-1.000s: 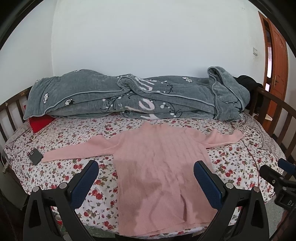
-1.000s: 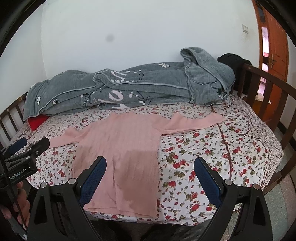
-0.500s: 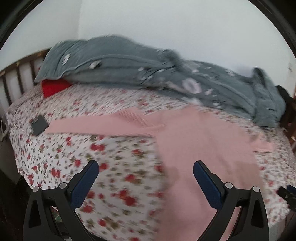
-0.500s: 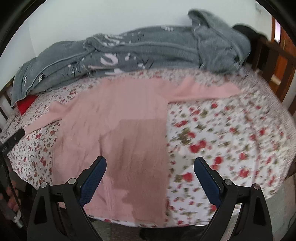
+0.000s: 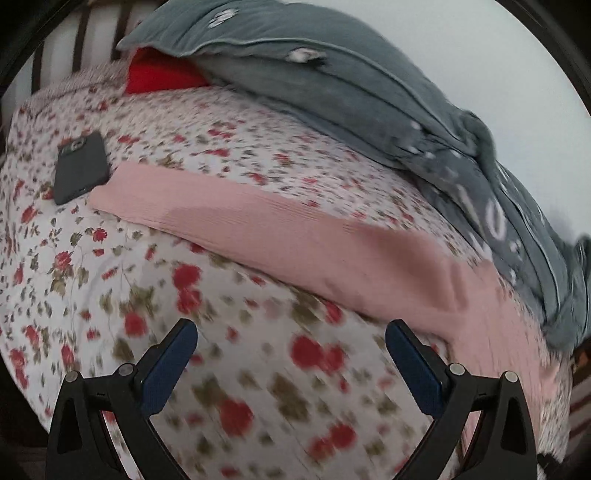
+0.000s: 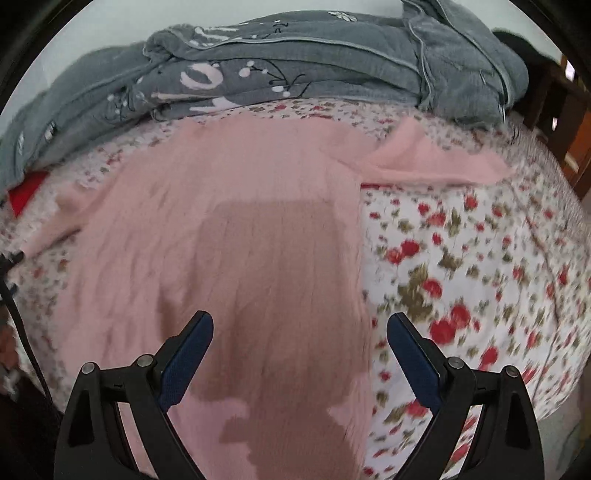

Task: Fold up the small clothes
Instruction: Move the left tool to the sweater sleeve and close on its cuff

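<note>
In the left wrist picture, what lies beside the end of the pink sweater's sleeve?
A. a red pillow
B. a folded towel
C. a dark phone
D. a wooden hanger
C: a dark phone lies on the flowered sheet just beside the cuff of the pink sweater.

A floral bedsheet (image 5: 155,236) with red flowers covers the bed. At the far side of the bed lies a grey quilt (image 5: 369,88), bunched in folds, with white patterns on it. A red cushion (image 5: 159,74) shows partly from under the left end of the quilt. A dark phone (image 5: 81,167) lies flat on the sheet near the left edge. Wooden bed rails (image 6: 557,103) stand at the right side, and a white wall (image 6: 184,14) is behind.
</note>
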The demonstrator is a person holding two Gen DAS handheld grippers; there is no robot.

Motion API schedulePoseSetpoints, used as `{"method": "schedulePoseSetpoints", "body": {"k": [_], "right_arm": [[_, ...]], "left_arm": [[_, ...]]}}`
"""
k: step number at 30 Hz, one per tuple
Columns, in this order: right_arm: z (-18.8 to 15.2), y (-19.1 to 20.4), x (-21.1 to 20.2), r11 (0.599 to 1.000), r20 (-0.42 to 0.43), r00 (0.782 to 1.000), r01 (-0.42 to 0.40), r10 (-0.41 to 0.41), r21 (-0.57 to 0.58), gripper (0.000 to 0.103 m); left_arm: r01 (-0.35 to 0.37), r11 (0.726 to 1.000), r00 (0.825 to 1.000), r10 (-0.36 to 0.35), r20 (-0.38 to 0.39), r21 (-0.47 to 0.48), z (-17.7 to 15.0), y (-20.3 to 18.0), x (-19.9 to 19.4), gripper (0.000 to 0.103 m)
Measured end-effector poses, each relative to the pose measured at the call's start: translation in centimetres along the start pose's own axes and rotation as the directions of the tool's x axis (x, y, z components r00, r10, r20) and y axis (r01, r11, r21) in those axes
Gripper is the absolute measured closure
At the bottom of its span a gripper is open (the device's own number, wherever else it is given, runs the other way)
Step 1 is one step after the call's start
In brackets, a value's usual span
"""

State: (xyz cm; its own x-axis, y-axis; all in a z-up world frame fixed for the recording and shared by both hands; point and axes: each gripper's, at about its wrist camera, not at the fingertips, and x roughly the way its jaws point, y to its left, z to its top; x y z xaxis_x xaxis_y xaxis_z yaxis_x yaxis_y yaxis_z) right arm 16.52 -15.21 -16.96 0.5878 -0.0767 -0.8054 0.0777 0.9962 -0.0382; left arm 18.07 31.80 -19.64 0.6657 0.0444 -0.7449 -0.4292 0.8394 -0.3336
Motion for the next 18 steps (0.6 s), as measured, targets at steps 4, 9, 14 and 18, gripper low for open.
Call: {"method": "schedulePoseSetpoints", "body": {"k": [4, 9, 14, 18], "right_arm": [[0.6, 1.3, -0.2, 0.999, 0.005, 0.999, -0.035, 0.035, -0.019, 0.009], [1.4, 2.4, -0.5, 0.987, -0.013, 0.987, -0.159, 0.159, 0.018, 0.009], [2.6, 2.4, -1.3, 0.99, 0.028, 0.99, -0.136, 0.135, 0.028, 0.009], [3.3, 0.5, -1.1, 0.986, 0.041, 0.989, -0.144, 0.14, 0.087, 0.009]], "left_arm": [[0.022, 0.991, 1.0, -0.021, 0.009, -0.131, 1.0, 2.9, 1.6, 0.001], [0.033, 0.982, 0.999, -0.036, -0.012, -0.184, 2.7, 4.0, 4.0, 0.001], [0.077, 0.948, 0.997, -0.069, 0.036, -0.31, 3.7, 5.6, 3.7, 0.005], [0.095, 0.942, 0.995, -0.083, 0.051, -0.321, 5.1, 6.3, 3.1, 0.018]]}}
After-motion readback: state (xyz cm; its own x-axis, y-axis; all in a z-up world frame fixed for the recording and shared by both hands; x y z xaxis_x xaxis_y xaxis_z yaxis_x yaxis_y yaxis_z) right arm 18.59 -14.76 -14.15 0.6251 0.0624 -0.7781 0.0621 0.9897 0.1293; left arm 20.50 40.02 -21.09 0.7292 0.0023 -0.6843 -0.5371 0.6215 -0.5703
